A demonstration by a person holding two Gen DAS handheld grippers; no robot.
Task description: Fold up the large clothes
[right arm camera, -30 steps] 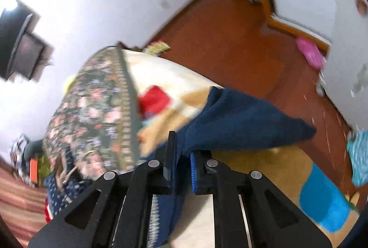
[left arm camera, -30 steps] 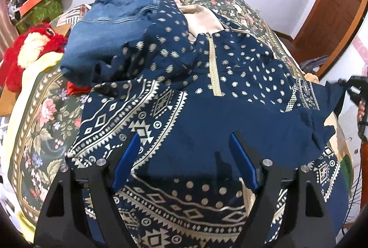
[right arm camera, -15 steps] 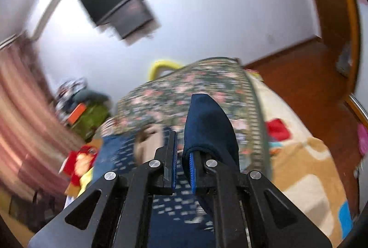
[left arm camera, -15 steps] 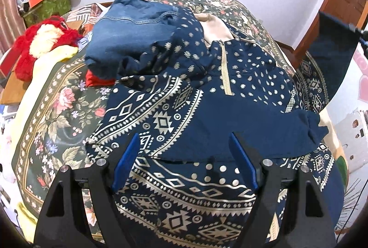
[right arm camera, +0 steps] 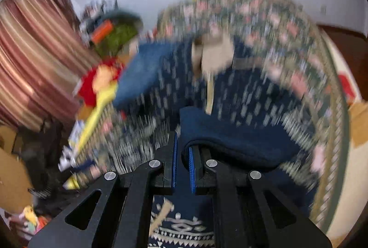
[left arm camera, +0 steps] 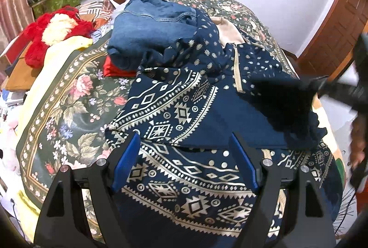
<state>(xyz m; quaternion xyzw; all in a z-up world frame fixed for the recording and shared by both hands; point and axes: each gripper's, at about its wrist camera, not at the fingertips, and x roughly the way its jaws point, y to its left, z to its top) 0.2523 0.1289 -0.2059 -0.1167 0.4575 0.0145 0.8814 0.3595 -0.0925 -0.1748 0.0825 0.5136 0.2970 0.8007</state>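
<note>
Sleeve fold under way on a navy patterned garment (left arm camera: pixel 207 114) spread over the floral bed (left arm camera: pixel 69 109).

The right tool (right arm camera: pixel 181 162) is clenched on the plain navy sleeve (right arm camera: pixel 230 139), carrying it inward across the body; next it likely needs laying flat and letting go. The left tool (left arm camera: pixel 184 165) hovers spread wide above the hem, grasping nothing. Gold-white geometric bands cross the cloth.

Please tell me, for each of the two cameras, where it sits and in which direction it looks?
Left wrist: on the left tool, looking down over its open blue fingers at the navy patterned dress on the bed; the right tool shows blurred at right.
Right wrist: on the right tool, shut on a navy fold, facing the bed.
Shared: the dress, folded jeans and red plush.
</note>
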